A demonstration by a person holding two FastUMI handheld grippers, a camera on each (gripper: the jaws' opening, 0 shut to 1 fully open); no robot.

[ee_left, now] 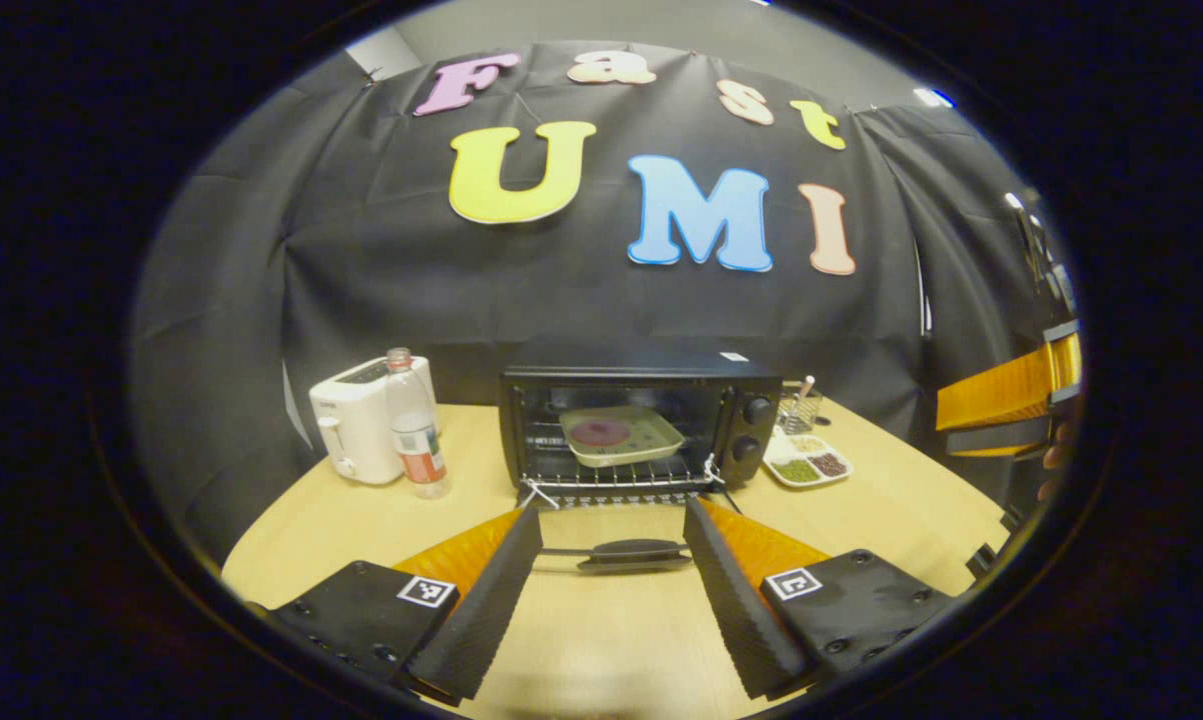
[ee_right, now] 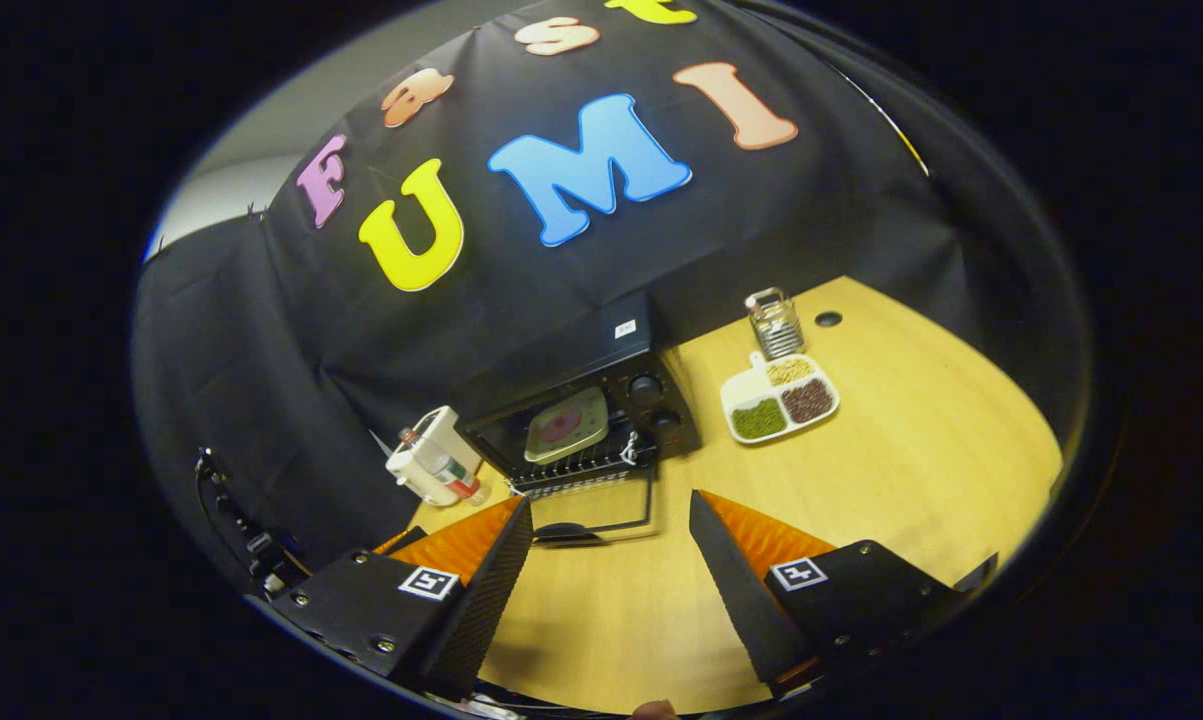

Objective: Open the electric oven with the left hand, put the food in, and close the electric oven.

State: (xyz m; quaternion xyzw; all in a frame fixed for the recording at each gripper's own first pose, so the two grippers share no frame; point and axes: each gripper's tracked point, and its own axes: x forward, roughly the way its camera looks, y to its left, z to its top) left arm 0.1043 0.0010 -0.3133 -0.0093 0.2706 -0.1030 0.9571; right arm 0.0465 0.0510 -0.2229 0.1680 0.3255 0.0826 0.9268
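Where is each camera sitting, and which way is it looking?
Left gripper view: rides low on the left gripper, facing straight into the open black electric oven with the pale green tray of food inside; its own two fingers show, spread open, and the other gripper at the right edge.
Right gripper view: rides higher on the right gripper, tilted, looking down at the light wooden table; its own fingers show, spread open.
Both share the oven, tray, white toaster and white divided dish of beans.

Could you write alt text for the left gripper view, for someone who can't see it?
The open tongs face an oven whose door lies folded down, with a tray of food on its rack. A toaster and bottle stand left, a divided dish right.
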